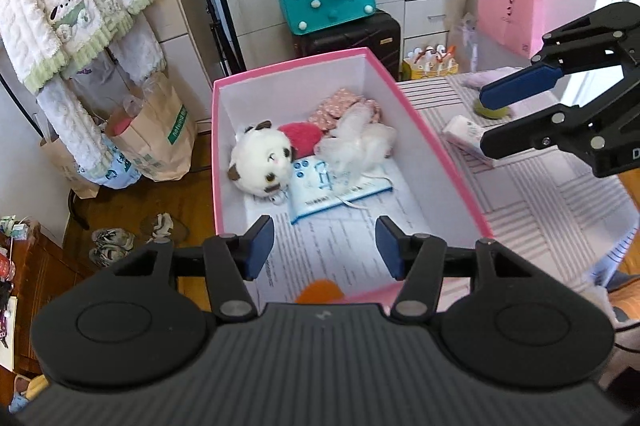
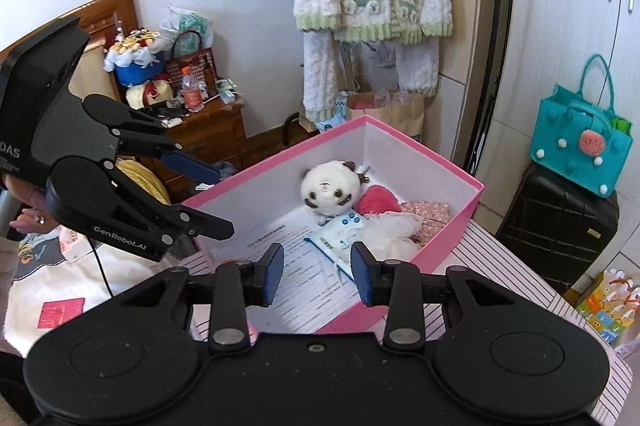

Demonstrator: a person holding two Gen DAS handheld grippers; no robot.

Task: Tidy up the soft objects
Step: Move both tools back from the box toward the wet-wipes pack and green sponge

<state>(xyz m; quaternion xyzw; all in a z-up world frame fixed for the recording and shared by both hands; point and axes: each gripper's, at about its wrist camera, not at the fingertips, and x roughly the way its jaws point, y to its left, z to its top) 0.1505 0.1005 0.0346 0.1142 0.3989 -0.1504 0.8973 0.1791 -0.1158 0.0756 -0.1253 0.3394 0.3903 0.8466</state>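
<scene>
Left wrist view: left gripper (image 1: 324,246) hangs above the near end of the pink box (image 1: 432,141), its 2 fingers apart with nothing between them. The box stands open on a striped cloth (image 1: 560,193) covering the desk. Inside, on printed paper sheets (image 1: 340,258), lie a white plush toy (image 1: 262,161) with dark ears, a red plush piece (image 1: 302,137) touching it, a white fluffy item (image 1: 356,145), a patterned pink cloth (image 1: 340,107) toward the far wall, and a blue-and-white packet (image 1: 340,191) just beside the toy. An orange object (image 1: 320,292) shows at the near edge, partly hidden by the gripper body. The right gripper (image 1: 486,119) enters from the right above the cloth, fingers apart and empty; behind it lie a white packet (image 1: 464,131) and a green round object (image 1: 490,111), partly hidden. Right wrist view: right gripper (image 2: 318,272) hangs over the near part of the same box (image 2: 452,238), fingers apart, nothing held. The plush toy (image 2: 328,193) sits near the far wall, with the red piece (image 2: 378,199), patterned cloth (image 2: 428,216), fluffy item (image 2: 394,232) and packet (image 2: 344,232) beside it. The left gripper (image 2: 224,199) reaches in from the left, fingers apart and empty, above the box's left rim.
</scene>
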